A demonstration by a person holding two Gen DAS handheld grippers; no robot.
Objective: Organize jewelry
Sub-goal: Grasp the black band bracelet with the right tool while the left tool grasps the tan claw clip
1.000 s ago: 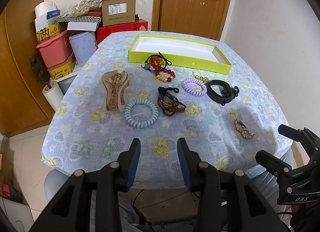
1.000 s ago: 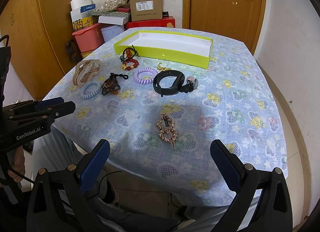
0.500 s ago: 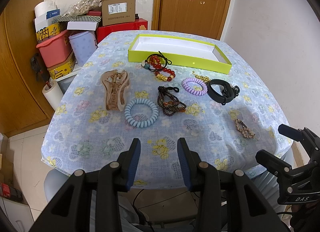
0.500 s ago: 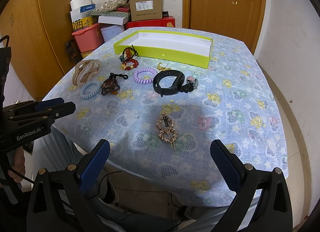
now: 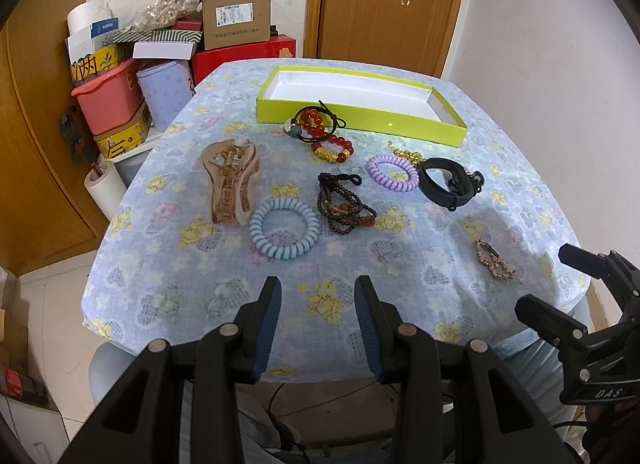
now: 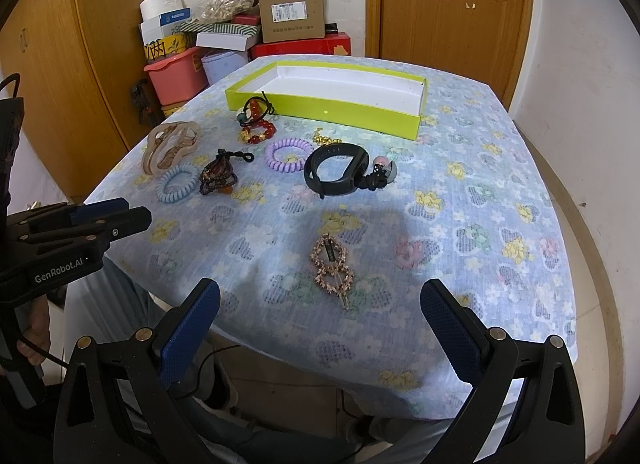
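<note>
Still at the start: the shallow lime-green cardboard tray [image 6: 326, 107] lay empty far beyond both jaws, every piece of jewelry loose on the floral blue tablecloth [image 6: 472, 200]. The right gripper [image 6: 320, 310] hovered spread wide, a gold filigree hair clip [image 6: 332, 262] just ahead between its jaws. The left gripper [image 5: 318, 302], parted and holding nothing, faced a pale blue coil hair tie [image 5: 284, 228]
</note>
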